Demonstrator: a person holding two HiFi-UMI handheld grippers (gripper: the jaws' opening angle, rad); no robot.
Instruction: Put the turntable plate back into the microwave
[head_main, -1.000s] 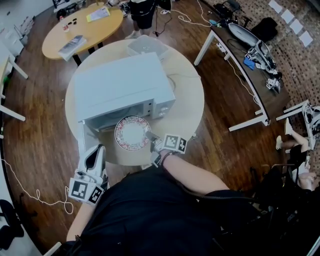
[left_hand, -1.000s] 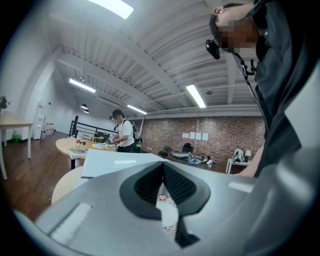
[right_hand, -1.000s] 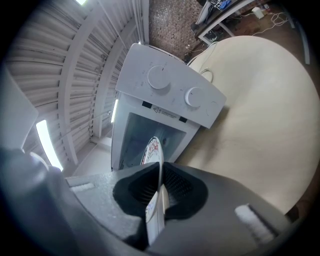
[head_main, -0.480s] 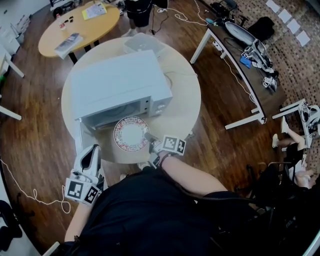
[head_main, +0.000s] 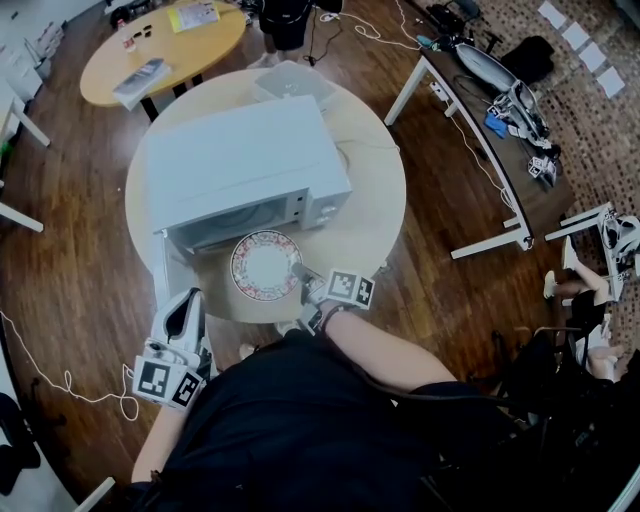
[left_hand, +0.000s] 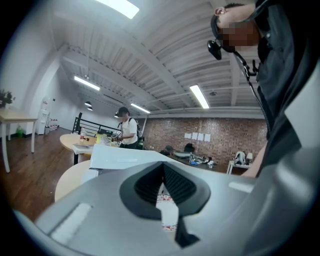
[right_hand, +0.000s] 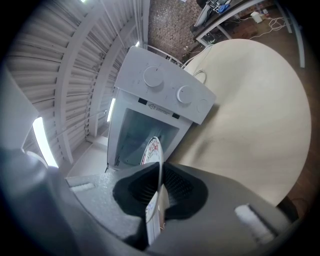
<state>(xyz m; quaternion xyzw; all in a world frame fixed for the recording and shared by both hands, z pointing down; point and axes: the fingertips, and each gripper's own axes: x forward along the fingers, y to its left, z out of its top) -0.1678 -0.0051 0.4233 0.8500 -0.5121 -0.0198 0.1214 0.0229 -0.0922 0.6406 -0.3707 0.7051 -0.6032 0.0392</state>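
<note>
Red-rimmed china, the turntable plate (head_main: 265, 265) is held flat just in front of the open microwave (head_main: 240, 160), its far edge facing the cavity and its near-right rim pinched in the right gripper (head_main: 301, 277). The way in lies straight ahead of those jaws. The left gripper (head_main: 188, 305), pressed together on nothing, hangs off the table (head_main: 375, 215) edge, farther away. The cavity floor is in shadow and hard to make out.
</note>
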